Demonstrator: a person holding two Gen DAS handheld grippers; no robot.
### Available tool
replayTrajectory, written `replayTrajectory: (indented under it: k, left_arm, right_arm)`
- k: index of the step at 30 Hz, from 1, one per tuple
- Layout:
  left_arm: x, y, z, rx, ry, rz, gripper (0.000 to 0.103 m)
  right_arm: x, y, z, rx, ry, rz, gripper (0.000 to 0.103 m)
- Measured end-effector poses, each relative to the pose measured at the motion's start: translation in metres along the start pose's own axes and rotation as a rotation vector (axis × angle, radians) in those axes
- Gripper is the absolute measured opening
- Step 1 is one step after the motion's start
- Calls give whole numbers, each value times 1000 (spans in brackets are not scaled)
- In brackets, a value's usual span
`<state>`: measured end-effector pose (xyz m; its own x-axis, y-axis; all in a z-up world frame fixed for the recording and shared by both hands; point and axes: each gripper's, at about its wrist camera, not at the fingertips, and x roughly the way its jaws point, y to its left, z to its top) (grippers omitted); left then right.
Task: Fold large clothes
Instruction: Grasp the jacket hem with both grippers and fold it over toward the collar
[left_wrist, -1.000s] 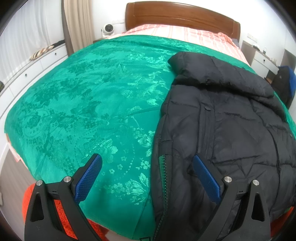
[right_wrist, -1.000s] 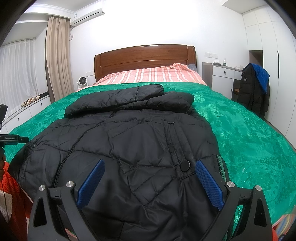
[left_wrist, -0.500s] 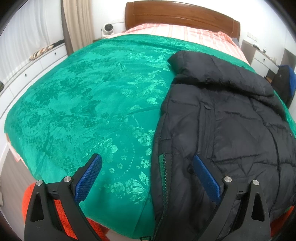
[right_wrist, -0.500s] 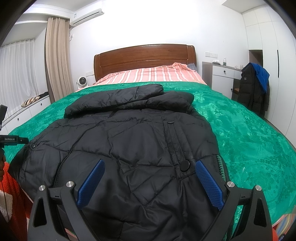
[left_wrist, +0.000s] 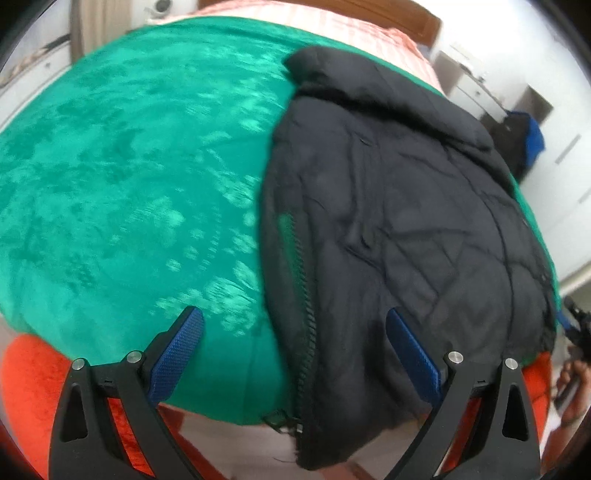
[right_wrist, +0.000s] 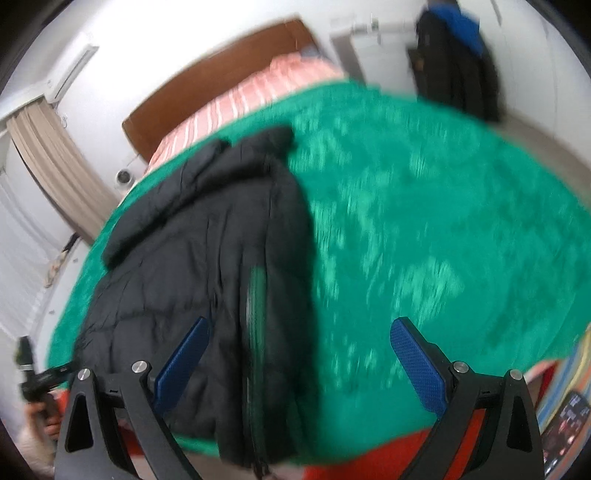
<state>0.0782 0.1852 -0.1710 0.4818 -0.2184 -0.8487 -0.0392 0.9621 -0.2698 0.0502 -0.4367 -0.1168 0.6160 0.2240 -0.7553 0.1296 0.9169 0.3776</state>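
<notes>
A black puffer jacket (left_wrist: 399, 206) lies spread on the green bedspread (left_wrist: 129, 177), its hem and zipper hanging over the foot of the bed (both views are blurred). The left tongs (left_wrist: 295, 350) hover over the hem's left side, spread wide and holding nothing. The right tongs (right_wrist: 299, 354) hover over its right edge, equally wide and empty.

We saw wide bare green bedspread (left_wrist: 122, 177) left of the black jacket (left_wrist: 399, 221) and again on its other side (right_wrist: 424, 229), giving both spread grippers room to pass. The jacket's hem hung over the bed's near edge. A hanging dark coat (right_wrist: 458, 55) stood far behind.
</notes>
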Motion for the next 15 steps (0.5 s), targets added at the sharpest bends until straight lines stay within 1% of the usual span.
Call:
replayTrajectory:
  k: [3, 4, 6, 7, 8, 9, 10, 11, 12, 13, 15]
  left_arm:
    - [7, -12, -5, 51, 34, -42, 99]
    - [8, -16, -6, 72, 41, -45, 99]
    - [11, -25, -11, 122, 47, -24, 98]
    - [11, -26, -12, 132, 52, -16, 91]
    - [11, -26, -13, 136, 64, -22, 79]
    - [12, -26, -13, 133, 80, -43, 55]
    - [10, -26, -14, 127, 96, -54, 38]
    - [7, -26, -14, 126, 96, -40, 30]
    - [3, -26, -13, 122, 99, -41, 21]
    - [-4, -24, -13, 107, 99, -58, 18]
    - [-19, -22, -15, 99, 105, -78, 16]
  right_arm:
    - [15, -3, -10, 7, 129, 104, 98]
    - [22, -2, -15, 5, 174, 139, 98]
    - [32, 1, -21, -9, 227, 161, 97]
    - [36, 3, -25, -25, 249, 157, 95]
    - [38, 4, -26, -34, 258, 150, 80]
    - [38, 5, -26, -44, 268, 143, 45]
    - [36, 4, -26, -44, 277, 162, 31]
    - [31, 5, -25, -37, 277, 171, 30]
    - [27, 8, -24, -47, 275, 167, 27]
    - [21, 11, -23, -67, 272, 165, 26]
    - [5, 21, -21, -107, 278, 171, 24]
